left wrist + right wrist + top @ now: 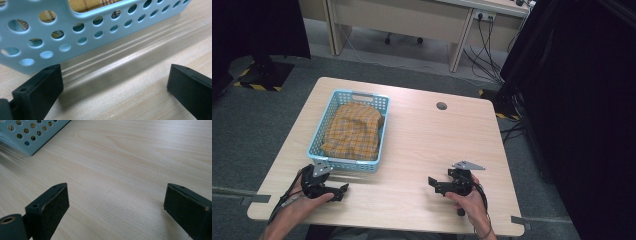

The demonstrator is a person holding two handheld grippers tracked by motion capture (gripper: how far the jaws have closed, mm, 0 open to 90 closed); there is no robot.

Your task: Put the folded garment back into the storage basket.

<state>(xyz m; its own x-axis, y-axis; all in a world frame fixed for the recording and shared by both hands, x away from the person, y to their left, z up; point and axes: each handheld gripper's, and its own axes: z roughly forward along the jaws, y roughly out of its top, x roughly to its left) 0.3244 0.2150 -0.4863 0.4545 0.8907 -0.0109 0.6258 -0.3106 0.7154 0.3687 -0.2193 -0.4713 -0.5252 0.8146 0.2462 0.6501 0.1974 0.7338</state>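
Grippers sat low on the pale wooden table [412, 150], both spread wide, holding nothing. Left gripper [343, 189] was just beside the light-blue perforated plastic basket [319, 131] holding yellow plaid cloth [353, 131]; right gripper [430, 181] well apart. Grey carpet [242, 125] around.

No readable text anywhere.
The blue basket [348, 165], the checked cloth [353, 131] inside it and the wooden counter [432, 145] bear no legible label, brand, number or sign.
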